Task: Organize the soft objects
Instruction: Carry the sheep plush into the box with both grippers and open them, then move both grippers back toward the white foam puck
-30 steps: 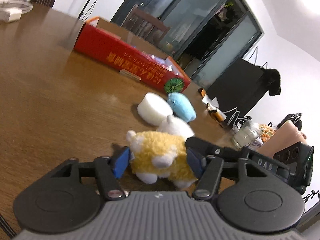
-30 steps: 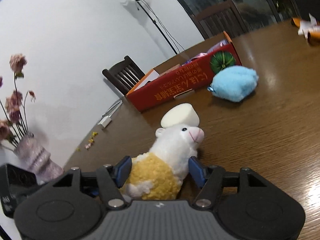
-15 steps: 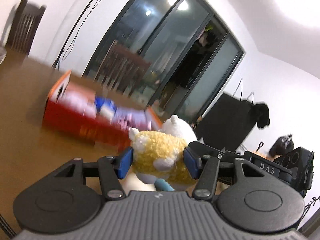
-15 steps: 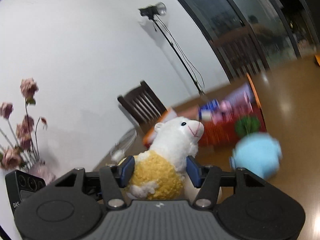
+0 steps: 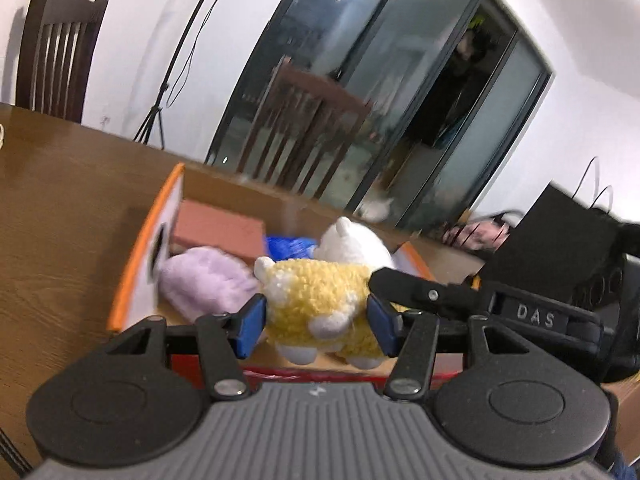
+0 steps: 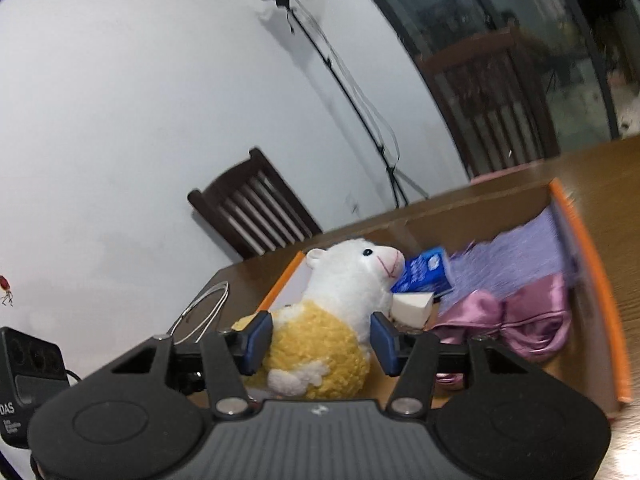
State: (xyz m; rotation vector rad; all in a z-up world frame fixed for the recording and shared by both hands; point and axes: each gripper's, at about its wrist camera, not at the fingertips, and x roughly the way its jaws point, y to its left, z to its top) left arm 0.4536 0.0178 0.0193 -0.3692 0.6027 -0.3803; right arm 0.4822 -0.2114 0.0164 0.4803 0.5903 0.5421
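Note:
A plush sheep with a yellow woolly body and white head is held by both grippers. My left gripper is shut on its rear. My right gripper is shut on its body, head up and facing right. The sheep hangs over the open cardboard box with orange edges. In the box lie a lilac plush, a pink block, a blue packet, a white sponge piece, purple cloth and pink satin fabric.
The box stands on a brown wooden table. Dark wooden chairs stand behind it, and a light stand rises by the white wall. A white cable loop lies on the table left of the box.
Both grippers lifted the sheep off the table and carried it forward to above the open box. The box interior now fills the view; the blue plush and white sponge on the table are out of sight.

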